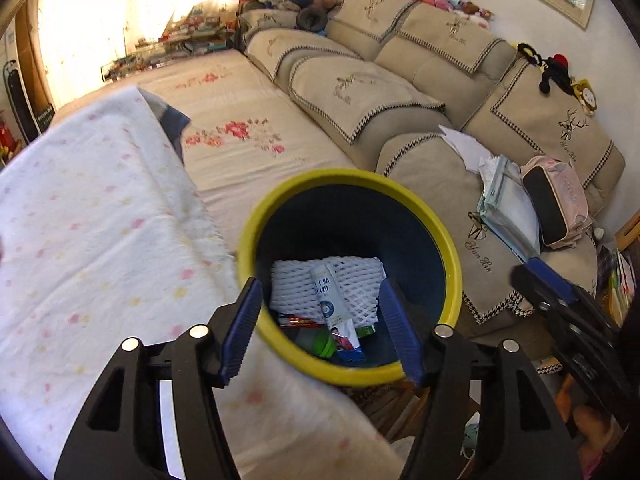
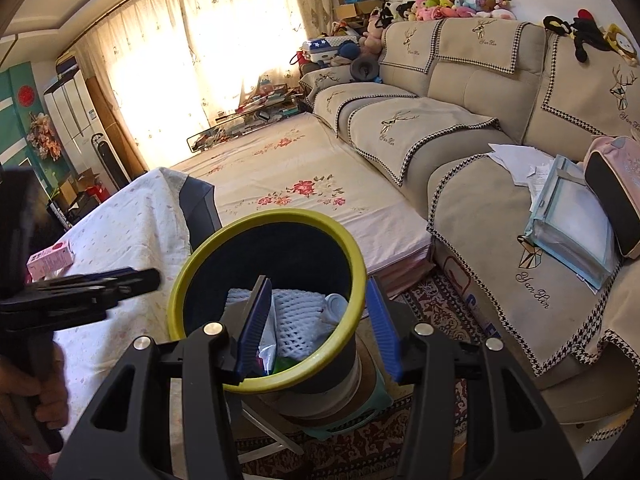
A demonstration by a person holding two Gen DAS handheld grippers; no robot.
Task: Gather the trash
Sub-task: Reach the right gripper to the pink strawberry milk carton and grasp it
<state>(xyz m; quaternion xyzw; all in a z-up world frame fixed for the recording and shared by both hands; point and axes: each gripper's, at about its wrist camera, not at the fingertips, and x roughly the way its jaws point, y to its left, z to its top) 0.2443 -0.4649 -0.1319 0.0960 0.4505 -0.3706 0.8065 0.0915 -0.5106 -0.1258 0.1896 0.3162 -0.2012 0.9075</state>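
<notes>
Our left tongs (image 1: 320, 328) hang open over the yellow-rimmed bin (image 1: 448, 240), nothing between the blue pads; what we see through the gap is trash already lying at the bottom. Our right tongs (image 2: 318, 326) straddle the near rim of the bin (image 2: 200, 256), one pad inside and one outside. The gap looks wider than the wall, so we judge them open and only bracketing the rim.

The collected trash sits in the bin: a white foam net (image 1: 352, 276), a slim milk carton (image 1: 326, 292) on top of it, and wrappers (image 1: 348, 340) below. All of it should be light. The net is soft and springy and will crush under the pads; the carton is thin and dents easily; the glossy wrappers are likely slippery.

One piece remains out: a small pink box (image 2: 50, 262) on the dotted cloth of the counter (image 2: 132, 220), beside the left tongs (image 2: 132, 278) as the right camera shows them. It looks light, stiff cardboard. We would take it across its narrow faces, squeezing gently so it neither buckles nor slides on the cloth.
</notes>
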